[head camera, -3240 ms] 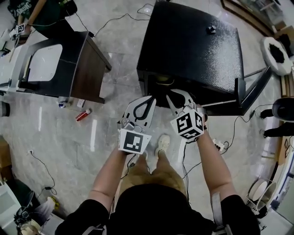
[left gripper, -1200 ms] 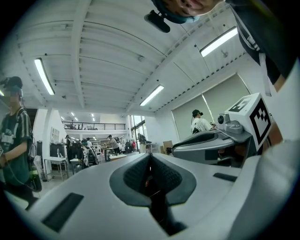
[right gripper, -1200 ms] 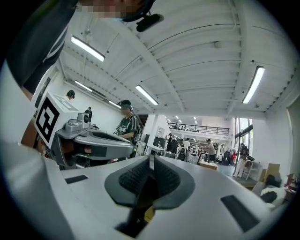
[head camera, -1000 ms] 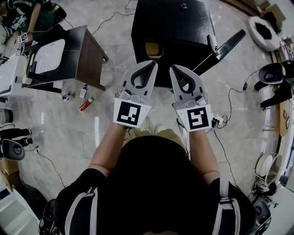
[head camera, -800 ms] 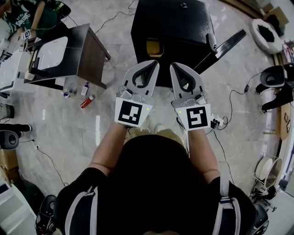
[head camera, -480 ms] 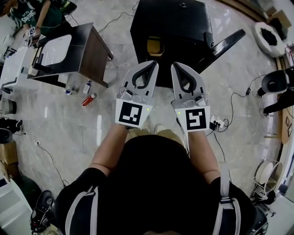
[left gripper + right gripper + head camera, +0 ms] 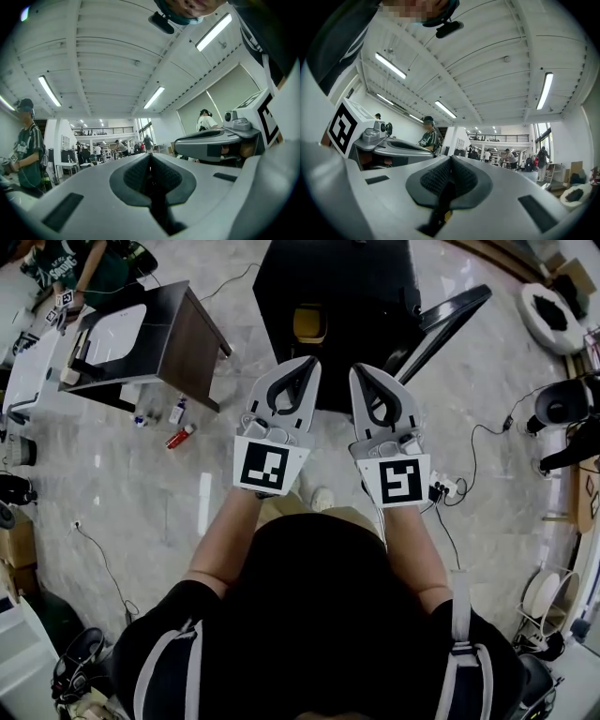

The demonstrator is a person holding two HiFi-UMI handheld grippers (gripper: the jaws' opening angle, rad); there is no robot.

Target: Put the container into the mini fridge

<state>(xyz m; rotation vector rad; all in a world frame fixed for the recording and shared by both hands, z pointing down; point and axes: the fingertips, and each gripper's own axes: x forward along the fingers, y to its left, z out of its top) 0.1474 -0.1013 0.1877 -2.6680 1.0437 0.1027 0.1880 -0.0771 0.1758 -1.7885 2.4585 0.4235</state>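
Note:
The black mini fridge [image 7: 342, 277] stands on the floor at the top centre, and its door [image 7: 441, 320] hangs open to the right. A yellow container [image 7: 309, 322] sits inside the opening. My left gripper [image 7: 304, 364] and right gripper [image 7: 362, 370] are held side by side, raised well above the floor in front of the fridge. Both are shut with nothing between the jaws. The left gripper view shows its shut jaws [image 7: 150, 155] pointing out across the hall and up at the ceiling. The right gripper [image 7: 451, 159] is the same in its own view.
A dark side table [image 7: 183, 343] with a white top stands to the left, with a red bottle [image 7: 178, 436] and small items on the floor beside it. A power strip [image 7: 441, 488] and cables lie to the right. People stand around the hall.
Since 3.2 s ago both grippers have drawn back from the fridge opening and risen towards the head camera. Over the last second they have hardly moved.

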